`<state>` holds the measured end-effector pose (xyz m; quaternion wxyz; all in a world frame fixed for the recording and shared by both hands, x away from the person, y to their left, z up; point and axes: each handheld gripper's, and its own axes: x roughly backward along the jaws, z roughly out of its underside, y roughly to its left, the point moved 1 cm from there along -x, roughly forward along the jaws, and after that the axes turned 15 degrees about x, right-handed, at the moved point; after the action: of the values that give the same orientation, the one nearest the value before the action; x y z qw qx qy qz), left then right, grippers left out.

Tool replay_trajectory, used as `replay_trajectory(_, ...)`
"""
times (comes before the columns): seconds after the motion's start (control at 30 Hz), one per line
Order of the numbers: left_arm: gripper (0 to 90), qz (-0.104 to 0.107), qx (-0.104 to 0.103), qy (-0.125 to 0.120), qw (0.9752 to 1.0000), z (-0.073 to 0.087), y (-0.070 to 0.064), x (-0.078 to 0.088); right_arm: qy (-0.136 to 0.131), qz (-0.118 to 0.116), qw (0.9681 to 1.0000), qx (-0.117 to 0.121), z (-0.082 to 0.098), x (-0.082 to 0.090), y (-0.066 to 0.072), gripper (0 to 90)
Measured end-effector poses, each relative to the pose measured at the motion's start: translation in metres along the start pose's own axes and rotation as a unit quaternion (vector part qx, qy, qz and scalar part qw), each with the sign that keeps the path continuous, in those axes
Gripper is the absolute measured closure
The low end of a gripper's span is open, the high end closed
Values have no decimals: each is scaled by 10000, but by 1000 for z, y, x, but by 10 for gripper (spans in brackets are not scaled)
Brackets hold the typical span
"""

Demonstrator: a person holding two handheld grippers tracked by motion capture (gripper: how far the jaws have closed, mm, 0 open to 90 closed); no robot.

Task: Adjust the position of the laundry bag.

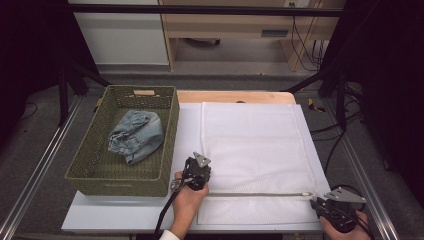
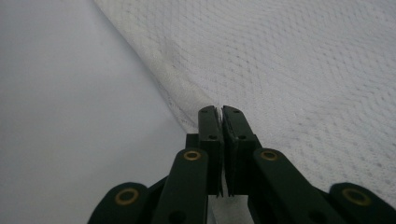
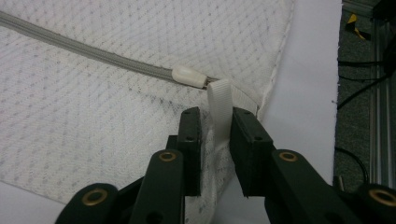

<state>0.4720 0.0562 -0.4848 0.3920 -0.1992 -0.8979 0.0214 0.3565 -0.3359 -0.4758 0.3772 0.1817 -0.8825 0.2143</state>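
A white mesh laundry bag (image 1: pixel 255 145) lies flat on the white table top (image 1: pixel 187 125). A grey zipper (image 1: pixel 260 194) runs across the bag near its front edge. My left gripper (image 1: pixel 199 161) sits at the bag's left edge, and in the left gripper view it (image 2: pixel 220 112) is shut on the hem of the mesh (image 2: pixel 289 70). My right gripper (image 1: pixel 315 201) is at the zipper's right end. There the white ribbon tab (image 3: pixel 219 107) stands between its jaws (image 3: pixel 215 116), against the right one, with a dark gap to the left one. The zipper (image 3: pixel 93 53) ends in a white slider (image 3: pixel 188 76) just beyond.
A green woven basket (image 1: pixel 170 140) stands at the left of the table with bundled blue jeans (image 1: pixel 137 135) inside. Metal rails run along both table sides, and cables (image 1: pixel 340 135) lie on the floor at the right. The table's front edge is close to my hands.
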Motion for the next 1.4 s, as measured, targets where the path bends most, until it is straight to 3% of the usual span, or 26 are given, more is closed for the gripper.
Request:
replay_trajectory(0.27,895,-54,94,-94,9999,2,0,0,-31,-32,10000,40,-1,0,1,793)
replay_trajectory(0.83,896,-158,90,-152,9997,6,9,10,-113,-170,9995,257,-10,-3,9,806)
replay_trajectory(1.4,896,-216,150,-176,9995,4,15,16,-122,-278,9991,312,-15,-3,14,811)
